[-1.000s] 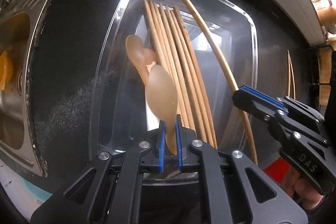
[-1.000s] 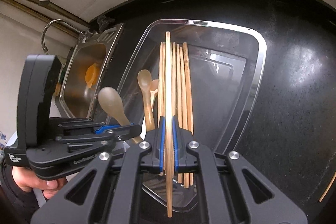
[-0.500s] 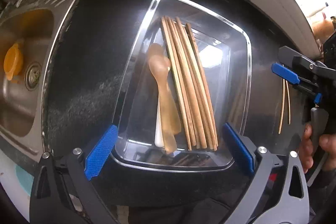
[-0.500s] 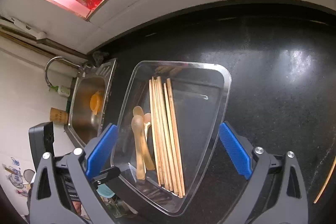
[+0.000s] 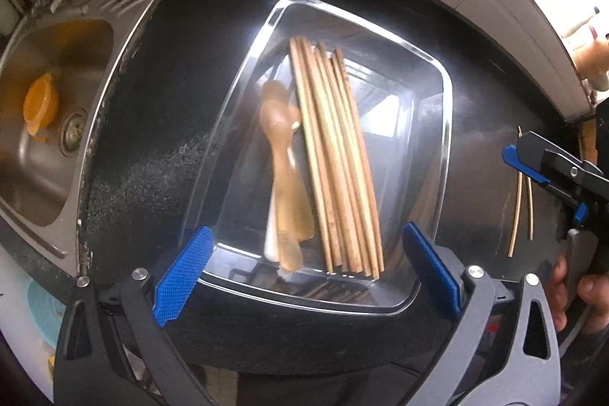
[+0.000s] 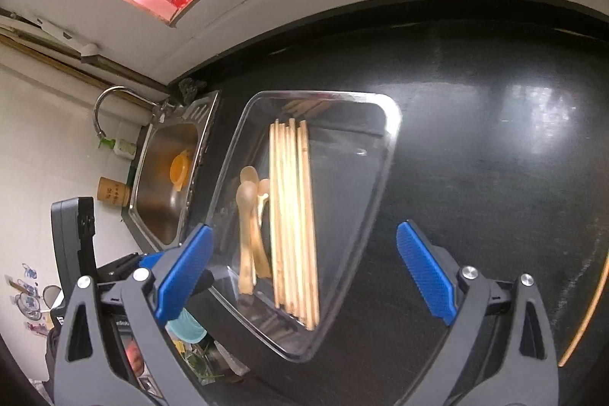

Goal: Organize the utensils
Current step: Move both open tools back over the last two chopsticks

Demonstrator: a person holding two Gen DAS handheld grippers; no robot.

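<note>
Hovering empty and spread wide, the left claw (image 5: 304, 267) and right claw (image 6: 302, 267) faced the clear tray (image 5: 443, 94); two loose chopsticks (image 5: 522, 189) lay on the surface (image 5: 171, 109) at three o'clock, long axes toward twelve, nearer the right claw.

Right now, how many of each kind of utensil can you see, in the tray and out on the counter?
Spoons in the clear tray: 3
Tray chopsticks: about 7, they overlap so the count is rough
Loose chopsticks on the black counter: 2
Total: about 12
</note>
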